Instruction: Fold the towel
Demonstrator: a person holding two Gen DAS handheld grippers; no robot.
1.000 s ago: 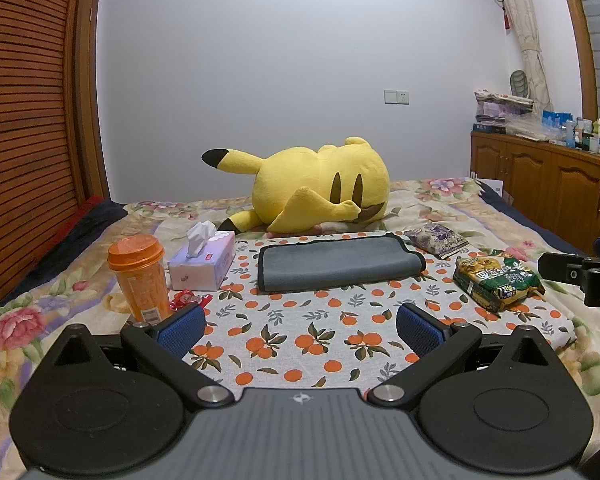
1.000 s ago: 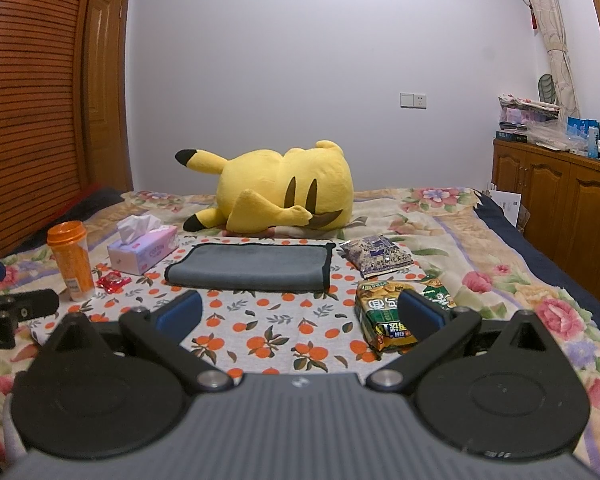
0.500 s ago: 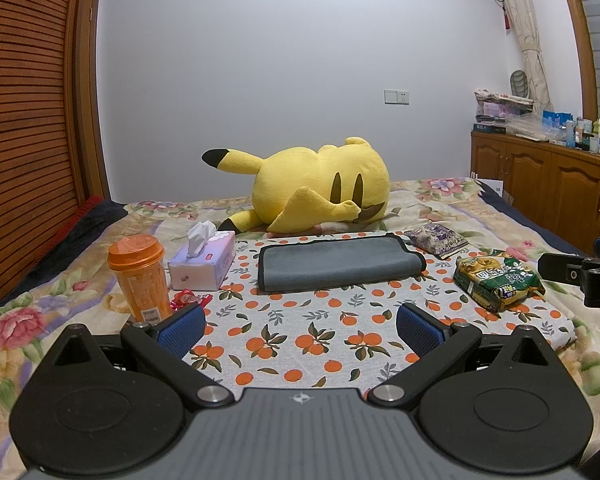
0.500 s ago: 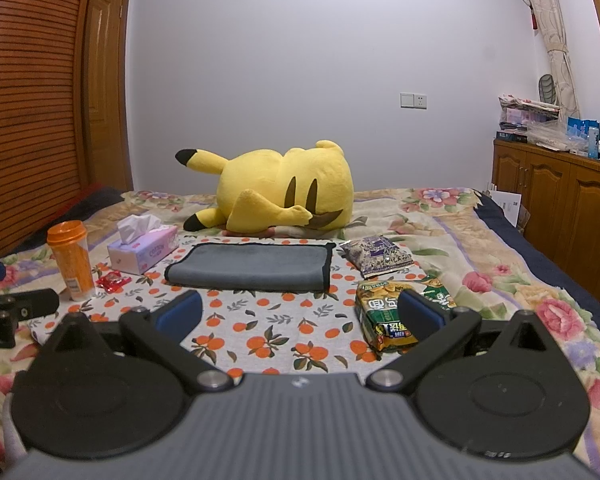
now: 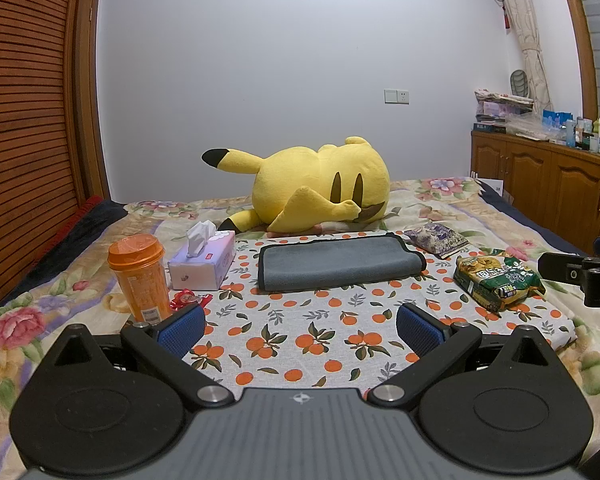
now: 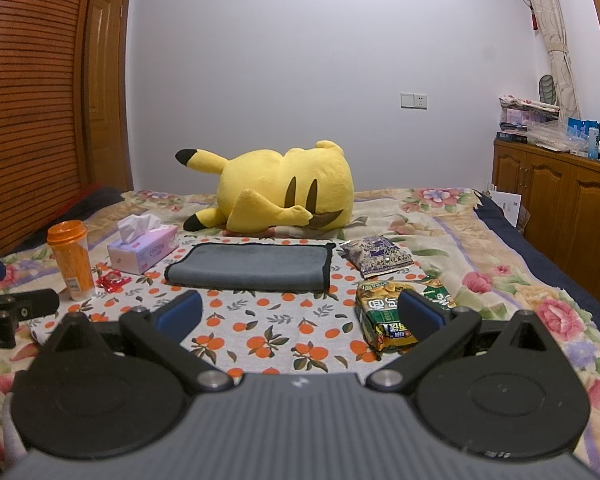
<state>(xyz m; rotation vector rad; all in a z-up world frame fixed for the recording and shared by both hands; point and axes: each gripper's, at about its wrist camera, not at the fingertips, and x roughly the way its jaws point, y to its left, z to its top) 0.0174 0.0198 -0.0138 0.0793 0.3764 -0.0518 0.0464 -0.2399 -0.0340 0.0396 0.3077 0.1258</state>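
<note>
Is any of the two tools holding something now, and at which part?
Nothing is held. The left tool and the right tool are both open and empty; the grey towel lies untouched on the bed.

Black tool (image 5: pixel 299 327) — blue pads (image 5: pixel 181 328)

Towel (image 5: pixel 340 262): grey with black edging, on a white cloth (image 5: pixel 300 332) printed with orange fruit and green leaves. Plush toy (image 5: pixel 320 188): yellow, with black ear tips; cup (image 5: pixel 140 276): orange; tissue box (image 5: pixel 204 266): pale lilac. Snack packets: one green and yellow (image 5: pixel 498 278), one purple (image 5: pixel 436 236); gripper pads (image 5: pixel 180 328): blue; bedspread (image 5: pixel 32 320): cream with pink flowers.
</note>
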